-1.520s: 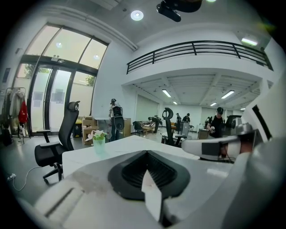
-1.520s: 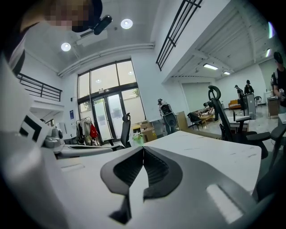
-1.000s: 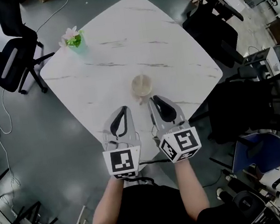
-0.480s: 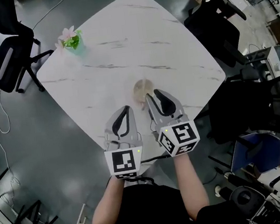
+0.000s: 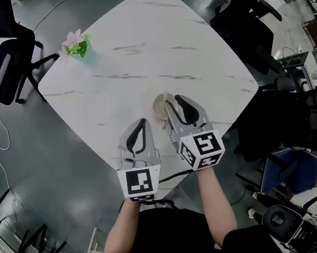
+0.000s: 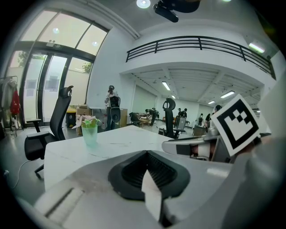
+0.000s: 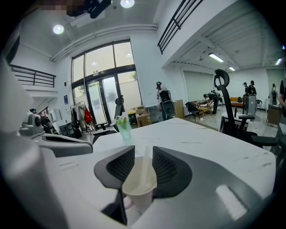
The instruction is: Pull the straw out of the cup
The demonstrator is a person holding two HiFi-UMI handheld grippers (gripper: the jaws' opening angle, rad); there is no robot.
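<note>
A white marble-patterned table (image 5: 154, 43) fills the middle of the head view, one corner pointing to 12 o'clock and its near edge at 6 o'clock in front of the person. Black office chairs stand round it on the grey floor: one (image 5: 3, 65) off the table at 9 to 10 o'clock, more (image 5: 249, 23) at 2 to 3 o'clock. The left gripper (image 5: 141, 123) is over the table's near edge at about 6 o'clock, at 7 o'clock from the cup and apart from it. In the left gripper view its jaws are together with nothing between them (image 6: 146, 153). The right gripper (image 5: 174, 101) lies just to its right, reaching toward 12 o'clock. Its jaws have just been opening and now stand wide, with the cup between them. The right gripper view shows a dark ribbed pad on each side of the cup's rim (image 7: 143, 152), and whether the pads touch it cannot be told. A green cup of pink flowers (image 5: 81, 45) stands at the table's 10 o'clock corner, well apart from everything else. The cup (image 5: 161, 102), pale and open-topped, stands upright on the table at about 5 o'clock from its middle, near the near edge. The straw (image 7: 144, 166), pale and translucent, is in the cup, rising from inside it past the rim toward 12 o'clock between the two pads.
</note>
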